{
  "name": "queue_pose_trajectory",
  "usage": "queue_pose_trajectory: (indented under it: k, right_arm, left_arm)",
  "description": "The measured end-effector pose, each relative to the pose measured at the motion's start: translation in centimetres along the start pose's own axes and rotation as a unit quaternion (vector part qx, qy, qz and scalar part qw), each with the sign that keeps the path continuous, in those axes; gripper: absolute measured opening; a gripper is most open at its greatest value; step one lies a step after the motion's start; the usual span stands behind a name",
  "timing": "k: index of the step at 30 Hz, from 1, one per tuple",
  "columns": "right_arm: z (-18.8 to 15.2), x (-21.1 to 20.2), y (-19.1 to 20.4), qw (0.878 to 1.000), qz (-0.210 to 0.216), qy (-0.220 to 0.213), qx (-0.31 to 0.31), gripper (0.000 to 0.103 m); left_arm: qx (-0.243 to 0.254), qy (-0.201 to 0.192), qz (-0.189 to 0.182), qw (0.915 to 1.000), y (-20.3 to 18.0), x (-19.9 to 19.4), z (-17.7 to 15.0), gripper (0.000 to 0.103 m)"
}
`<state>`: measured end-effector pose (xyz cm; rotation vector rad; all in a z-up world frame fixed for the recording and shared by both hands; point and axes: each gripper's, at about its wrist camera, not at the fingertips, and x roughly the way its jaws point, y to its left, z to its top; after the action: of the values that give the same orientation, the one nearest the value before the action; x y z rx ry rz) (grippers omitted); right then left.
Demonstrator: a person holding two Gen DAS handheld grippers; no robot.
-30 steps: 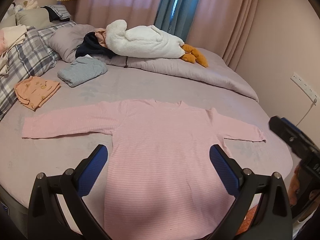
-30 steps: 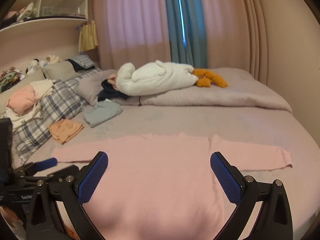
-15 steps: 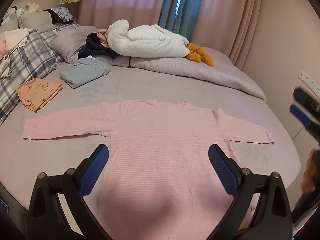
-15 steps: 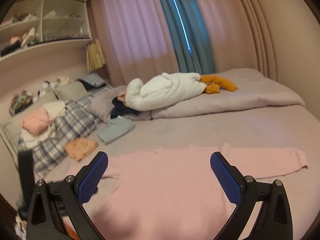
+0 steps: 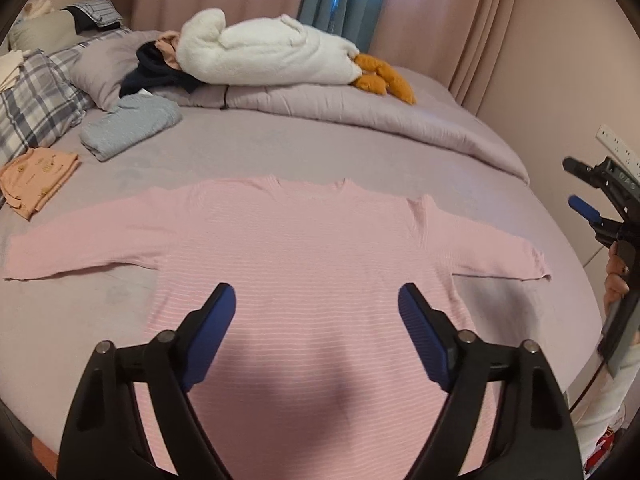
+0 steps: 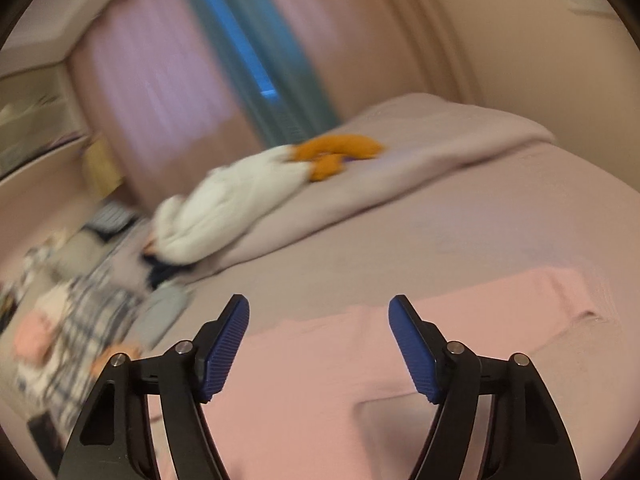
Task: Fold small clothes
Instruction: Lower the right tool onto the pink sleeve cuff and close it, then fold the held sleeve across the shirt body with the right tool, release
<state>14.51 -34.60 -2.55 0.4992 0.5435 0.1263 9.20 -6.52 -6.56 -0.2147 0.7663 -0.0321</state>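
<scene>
A pink striped top [image 5: 304,248] lies flat on the bed [image 5: 360,152], sleeves spread out to either side, neckline toward the pillows; the left gripper [image 5: 316,316] hangs above its lower body, fingers apart and closing, nothing between them; the right gripper [image 6: 319,328] is over the top's right side near the sleeve, fingers likewise apart and closing on nothing; beyond lie a folded grey garment [image 5: 128,124], a folded orange one [image 5: 36,172] and a white plush toy [image 5: 264,52].
</scene>
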Motion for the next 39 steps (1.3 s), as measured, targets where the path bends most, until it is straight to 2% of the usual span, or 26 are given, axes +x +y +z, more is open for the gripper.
queue_pose_trajectory:
  k: [3,9,11,15,21,22,23,28,30,32,34,37,39]
  right_arm:
    - [0.1,0.5,-3.8,0.998,-0.047,0.004,0.037,0.065]
    - [-0.4,1.0,-10.4,0.989,-0.107,0.020,0.103,0.060]
    - [-0.6,1.2,-12.3,0.984,-0.124,0.021,0.125,0.060]
    - [-1.7,1.4,-16.0,0.967,-0.181,0.030,0.174,0.060]
    - [-3.0,0.8,-20.5,0.948,-0.191,0.029,0.255,0.060]
    - [-3.1,0.8,-20.9,0.946,-0.190,0.027,0.262,0.055]
    - [-3.1,1.1,-20.8,0.945,-0.188,0.025,0.266,0.050]
    - [-3.5,2.6,-21.5,0.944,-0.163,0.024,0.286,0.045]
    - [-3.2,3.8,-21.2,0.945,-0.166,0.022,0.280,0.034]
    - [-3.2,3.8,-21.2,0.948,-0.166,0.015,0.272,0.017]
    - [-2.9,3.9,-20.8,0.951,-0.164,0.010,0.263,0.008]
    - [-2.2,3.2,-19.2,0.958,-0.176,-0.002,0.228,0.008]
    - [-1.3,2.6,-17.4,0.966,-0.168,-0.016,0.198,0.007]
  left_arm:
    - [0.006,0.011,-0.002,0.9999,-0.7,1.4,-0.4,0.077]
    - [0.024,0.037,0.008,0.9990,-2.4,3.9,-1.2,0.075]
    - [0.027,0.045,0.007,0.9986,-2.8,4.7,-1.4,0.075]
    - [0.031,0.053,0.007,0.9981,-3.4,5.6,-1.7,0.074]
    - [0.033,0.070,0.008,0.9970,-4.0,7.0,-2.2,0.074]
    - [0.033,0.072,0.008,0.9968,-4.0,7.1,-2.2,0.074]
    - [0.033,0.074,0.008,0.9967,-4.1,7.3,-2.3,0.074]
    - [0.033,0.082,0.008,0.9960,-4.5,8.2,-2.5,0.074]
    - [0.031,0.084,0.007,0.9960,-4.5,8.3,-2.5,0.074]
    - [0.028,0.085,0.007,0.9960,-4.4,8.3,-2.6,0.074]
    - [0.027,0.084,0.010,0.9960,-4.2,8.4,-2.6,0.074]
    - [0.024,0.082,0.017,0.9962,-3.8,8.4,-2.5,0.074]
    - [0.019,0.080,0.019,0.9964,-3.5,8.3,-2.3,0.074]
